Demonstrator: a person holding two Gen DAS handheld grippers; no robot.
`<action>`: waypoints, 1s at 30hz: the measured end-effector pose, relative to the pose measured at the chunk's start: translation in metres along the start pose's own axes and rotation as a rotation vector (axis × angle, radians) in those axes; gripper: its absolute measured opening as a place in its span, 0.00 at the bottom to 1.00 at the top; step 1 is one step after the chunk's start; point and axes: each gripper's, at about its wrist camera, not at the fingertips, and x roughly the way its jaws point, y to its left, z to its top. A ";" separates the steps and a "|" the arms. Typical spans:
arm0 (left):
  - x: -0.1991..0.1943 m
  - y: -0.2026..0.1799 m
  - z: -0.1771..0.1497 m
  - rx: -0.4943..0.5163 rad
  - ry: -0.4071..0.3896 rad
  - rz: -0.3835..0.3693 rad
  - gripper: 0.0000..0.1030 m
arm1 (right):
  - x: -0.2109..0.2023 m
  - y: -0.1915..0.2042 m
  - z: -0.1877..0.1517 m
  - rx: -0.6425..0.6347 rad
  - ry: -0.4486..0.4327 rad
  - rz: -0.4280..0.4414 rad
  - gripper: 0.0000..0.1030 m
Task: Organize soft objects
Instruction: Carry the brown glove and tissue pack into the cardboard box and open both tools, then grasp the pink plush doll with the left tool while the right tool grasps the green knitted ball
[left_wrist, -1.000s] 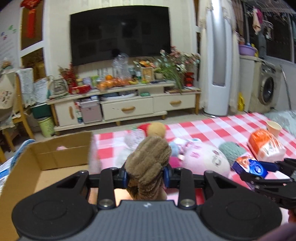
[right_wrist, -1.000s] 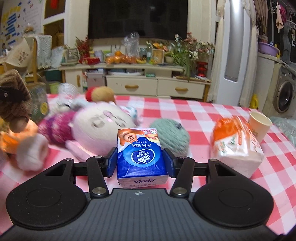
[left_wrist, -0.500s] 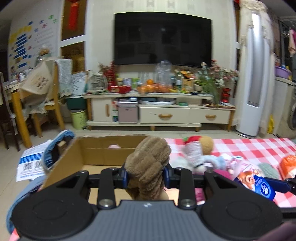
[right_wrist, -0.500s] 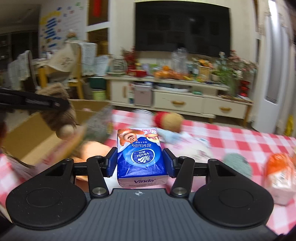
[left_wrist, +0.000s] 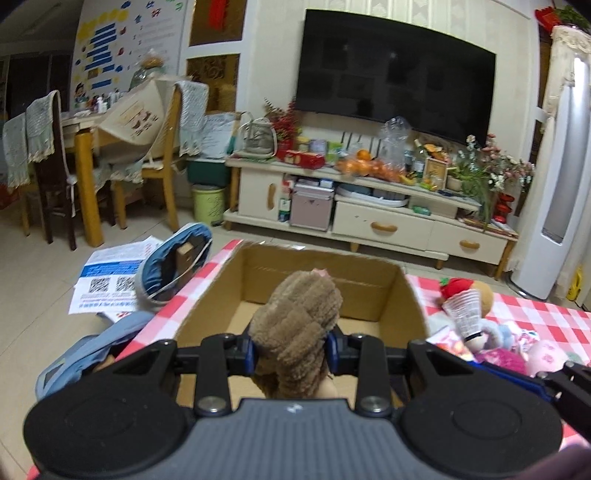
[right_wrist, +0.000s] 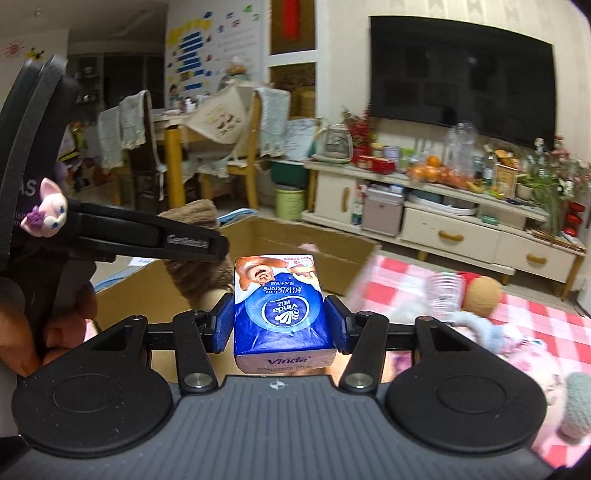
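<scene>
My left gripper (left_wrist: 291, 350) is shut on a brown plush toy (left_wrist: 297, 328), held over the near edge of an open cardboard box (left_wrist: 317, 273). In the right wrist view the same toy (right_wrist: 195, 243) hangs from the left gripper's black finger (right_wrist: 147, 236) above the box (right_wrist: 306, 254). My right gripper (right_wrist: 280, 325) is shut on a blue Vinda tissue pack (right_wrist: 282, 314), just right of the toy and near the box. More plush toys (left_wrist: 480, 321) lie on the red checked cloth (left_wrist: 546, 317) to the right.
A badminton shuttlecock (left_wrist: 465, 310) rests among the toys. Blue bags (left_wrist: 173, 258) and papers (left_wrist: 107, 277) lie on the floor left of the box. Behind stand a TV cabinet (left_wrist: 369, 218), wooden chairs (left_wrist: 159, 147) and a white standing air conditioner (left_wrist: 557, 184).
Both grippers swung left from the toy pile toward the cardboard box, keeping their loads. The box now sits straight ahead of the left gripper, and the toys have slid to the right edge.
</scene>
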 end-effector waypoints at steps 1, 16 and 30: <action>0.001 0.004 -0.001 -0.004 0.006 0.007 0.32 | 0.002 0.002 0.000 -0.005 0.006 0.006 0.63; -0.004 0.033 -0.005 -0.077 0.008 0.079 0.85 | 0.003 0.026 -0.008 0.033 0.003 0.042 0.97; -0.021 0.005 -0.005 -0.034 -0.081 -0.058 0.99 | -0.044 -0.024 -0.026 0.191 -0.055 -0.158 1.00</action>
